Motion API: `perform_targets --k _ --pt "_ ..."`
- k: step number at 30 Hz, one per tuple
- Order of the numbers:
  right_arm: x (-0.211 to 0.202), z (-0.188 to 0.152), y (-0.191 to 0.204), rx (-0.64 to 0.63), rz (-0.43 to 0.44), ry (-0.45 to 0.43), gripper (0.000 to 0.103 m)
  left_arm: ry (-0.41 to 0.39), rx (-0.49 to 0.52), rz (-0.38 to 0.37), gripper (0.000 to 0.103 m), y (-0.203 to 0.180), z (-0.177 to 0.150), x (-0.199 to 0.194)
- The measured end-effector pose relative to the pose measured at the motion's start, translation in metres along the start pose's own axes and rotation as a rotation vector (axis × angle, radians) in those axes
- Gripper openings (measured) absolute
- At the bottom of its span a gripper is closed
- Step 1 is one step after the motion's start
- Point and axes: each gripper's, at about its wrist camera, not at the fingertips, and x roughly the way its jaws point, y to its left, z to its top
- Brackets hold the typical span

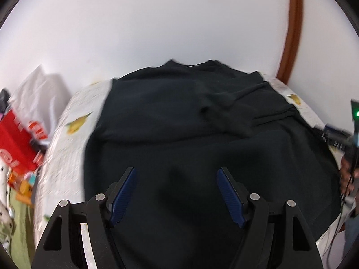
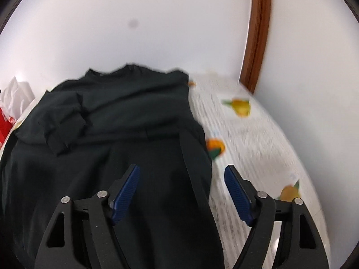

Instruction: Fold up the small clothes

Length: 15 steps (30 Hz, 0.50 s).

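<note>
left claw (image 1: 176,192) agape, empty | right claw (image 2: 181,192) agape, empty | dark shirt (image 1: 202,134) lengthwise, collar toward wall

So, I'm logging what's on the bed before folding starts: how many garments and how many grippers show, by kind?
Dark garment: 1, spread on the fruit-print sheet
Grippers: 2, left gripper and right gripper, both open and holding nothing
Total: 3
</note>
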Motion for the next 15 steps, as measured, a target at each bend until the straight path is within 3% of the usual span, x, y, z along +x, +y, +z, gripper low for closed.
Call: perform_targets --k 1,3,6,12,15 --pt "0.005 -0.004 -0.005 0.016 0.023 0.025 0.06 0.001 0.017 -0.006 0.072 -0.013 0.008 0.005" --pt "0.016 -0.01 -0.009 0.022 0.033 0.064 0.057 -0.001 0.043 -0.004 0.072 -0.032 0.016 0.013" --pt "0.031 -0.018 -0.009 -0.009 -0.014 0.104 0.043 0.007 0.084 -0.01 0.072 -0.057 0.024 0.027" --pt "0.041 -0.022 -0.023 0.06 0.06 0.127 0.043 0.023 0.179 -0.008 0.072 -0.1 0.039 0.059" --pt "0.04 -0.023 -0.02 0.053 0.051 0.126 0.043 0.024 0.219 0.001 0.072 -0.114 0.045 0.08"
